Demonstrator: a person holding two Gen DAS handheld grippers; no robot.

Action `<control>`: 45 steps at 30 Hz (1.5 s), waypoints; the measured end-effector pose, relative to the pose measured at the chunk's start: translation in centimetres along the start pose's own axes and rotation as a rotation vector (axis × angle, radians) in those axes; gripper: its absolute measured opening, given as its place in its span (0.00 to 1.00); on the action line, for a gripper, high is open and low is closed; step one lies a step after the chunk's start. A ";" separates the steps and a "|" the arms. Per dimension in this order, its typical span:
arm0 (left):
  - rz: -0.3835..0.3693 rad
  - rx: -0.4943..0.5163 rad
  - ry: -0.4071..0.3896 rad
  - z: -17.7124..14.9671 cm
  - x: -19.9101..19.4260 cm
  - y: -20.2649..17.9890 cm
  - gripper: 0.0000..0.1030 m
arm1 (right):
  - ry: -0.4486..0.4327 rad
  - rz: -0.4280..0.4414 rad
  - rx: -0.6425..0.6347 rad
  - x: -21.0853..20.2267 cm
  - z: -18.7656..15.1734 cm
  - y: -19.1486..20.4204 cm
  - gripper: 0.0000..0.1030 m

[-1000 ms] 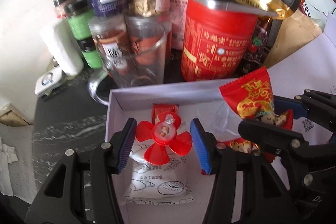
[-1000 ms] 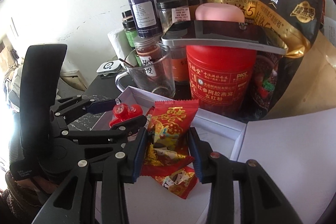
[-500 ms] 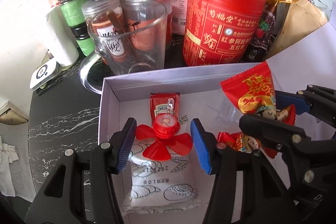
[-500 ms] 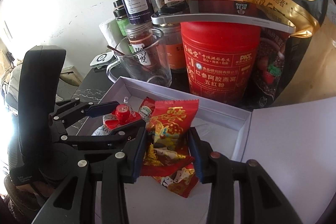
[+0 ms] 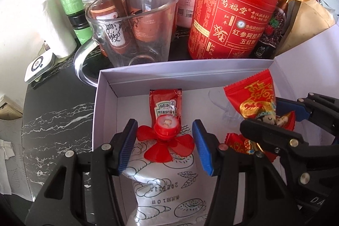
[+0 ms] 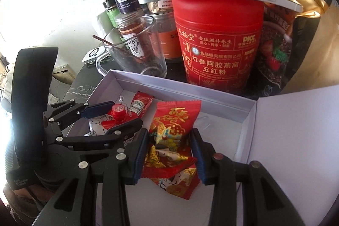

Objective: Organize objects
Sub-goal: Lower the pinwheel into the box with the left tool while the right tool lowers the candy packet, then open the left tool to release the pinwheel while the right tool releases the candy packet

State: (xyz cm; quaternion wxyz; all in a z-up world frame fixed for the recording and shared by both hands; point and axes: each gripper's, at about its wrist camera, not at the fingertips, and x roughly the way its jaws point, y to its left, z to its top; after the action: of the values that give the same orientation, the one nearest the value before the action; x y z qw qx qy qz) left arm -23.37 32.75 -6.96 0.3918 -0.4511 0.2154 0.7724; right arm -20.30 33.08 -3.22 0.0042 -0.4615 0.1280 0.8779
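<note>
An open white box (image 5: 186, 67) (image 6: 182, 88) lies on a black marble counter. My left gripper (image 5: 164, 126) (image 6: 124, 114) is shut on a red plastic propeller (image 5: 167, 141), its blades touching both blue pads, low over the box's left part. Under it lie a white printed bread packet (image 5: 169, 183) and a Heinz ketchup sachet (image 5: 164, 103) (image 6: 141, 104). My right gripper (image 6: 169, 132) (image 5: 273, 118) is shut on a red candy packet (image 6: 175, 120) (image 5: 252, 96), upright over the box's middle. A second red candy packet (image 6: 175, 181) (image 5: 239, 143) lies below it.
Behind the box stand a red canister (image 5: 231, 20) (image 6: 218, 43), a glass mug (image 5: 131, 35) with a stick in it, several jars and Quaker bags. The box's white lid (image 6: 296, 141) lies open to the right. Black counter (image 5: 57, 103) shows left of the box.
The right gripper has come lower over the box with the candy packet. The left gripper has tipped down slightly with the propeller. Both grips are unchanged.
</note>
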 end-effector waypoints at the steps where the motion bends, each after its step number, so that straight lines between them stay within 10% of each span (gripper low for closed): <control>1: 0.002 0.001 0.001 0.0 0.0 0.0 0.51 | 0.003 0.003 0.004 0.0 0.0 -0.1 0.40; 45: 0.102 -0.115 -0.240 0.1 -11.8 1.7 0.65 | -0.174 -0.024 0.014 -7.9 0.6 0.7 0.63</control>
State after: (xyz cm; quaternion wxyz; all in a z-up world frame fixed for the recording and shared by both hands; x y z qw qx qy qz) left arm -21.42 26.92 3.26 0.3483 -0.3659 0.1450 0.8508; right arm -16.31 33.41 3.69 0.0288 -0.3850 0.1277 0.9136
